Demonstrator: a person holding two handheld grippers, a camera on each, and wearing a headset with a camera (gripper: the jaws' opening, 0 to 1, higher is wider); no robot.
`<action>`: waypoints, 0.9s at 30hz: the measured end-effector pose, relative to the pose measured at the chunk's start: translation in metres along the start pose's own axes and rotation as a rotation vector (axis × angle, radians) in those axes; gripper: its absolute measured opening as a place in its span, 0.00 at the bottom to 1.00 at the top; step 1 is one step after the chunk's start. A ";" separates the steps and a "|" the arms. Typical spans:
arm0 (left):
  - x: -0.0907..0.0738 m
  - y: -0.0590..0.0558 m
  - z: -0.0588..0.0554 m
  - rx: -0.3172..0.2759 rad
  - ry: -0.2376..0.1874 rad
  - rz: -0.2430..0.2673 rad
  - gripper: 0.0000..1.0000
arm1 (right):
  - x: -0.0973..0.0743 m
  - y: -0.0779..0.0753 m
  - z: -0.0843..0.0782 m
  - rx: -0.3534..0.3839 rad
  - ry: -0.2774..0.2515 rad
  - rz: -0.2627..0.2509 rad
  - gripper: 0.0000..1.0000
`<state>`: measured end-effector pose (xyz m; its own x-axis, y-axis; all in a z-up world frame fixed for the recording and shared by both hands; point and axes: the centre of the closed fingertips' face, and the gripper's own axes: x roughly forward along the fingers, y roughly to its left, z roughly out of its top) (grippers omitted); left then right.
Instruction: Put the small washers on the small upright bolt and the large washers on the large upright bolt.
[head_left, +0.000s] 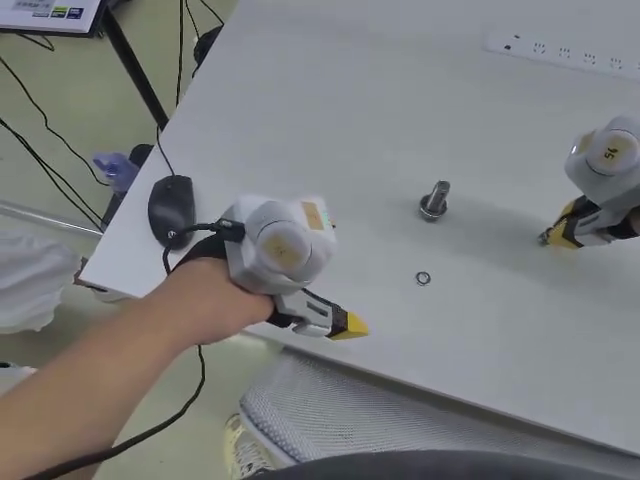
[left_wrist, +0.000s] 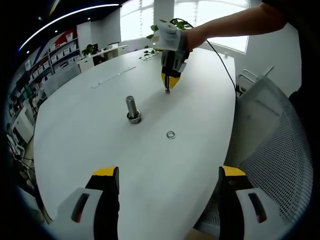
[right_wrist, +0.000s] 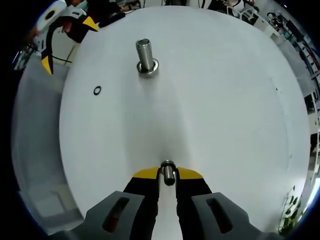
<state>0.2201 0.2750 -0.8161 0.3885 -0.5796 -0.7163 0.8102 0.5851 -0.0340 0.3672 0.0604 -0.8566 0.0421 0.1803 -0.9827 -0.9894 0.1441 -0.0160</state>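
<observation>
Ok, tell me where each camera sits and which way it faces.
Head view: headset, looking down at the table; a hand holds the left tongs.
Left gripper view: on the open left tongs, facing the right tongs and an arm.
Right gripper view: on the right tongs, shut on a small bolt, facing the left tongs.
All share the large bolt and a washer.

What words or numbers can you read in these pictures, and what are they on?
"15": turned sideways on the round cap of the right gripper; small, so probably.
Number on the left gripper, on its own round top: too blurred to read.
Orange sticker on the left gripper: too blurred to read.
Printed sheet in the top left corner: too small to read.
</observation>
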 end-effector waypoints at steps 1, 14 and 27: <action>0.000 -0.001 -0.001 -0.002 0.002 -0.001 0.81 | 0.001 0.000 0.000 0.002 -0.002 0.002 0.13; 0.000 -0.001 -0.002 0.013 0.012 -0.009 0.80 | 0.005 -0.003 -0.002 -0.009 0.010 -0.001 0.13; -0.002 -0.003 -0.004 0.015 0.017 -0.013 0.78 | 0.004 0.001 -0.002 -0.009 0.030 -0.017 0.15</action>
<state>0.2147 0.2767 -0.8174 0.3703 -0.5777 -0.7274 0.8219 0.5686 -0.0331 0.3660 0.0592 -0.8613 0.0547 0.1488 -0.9874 -0.9899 0.1377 -0.0341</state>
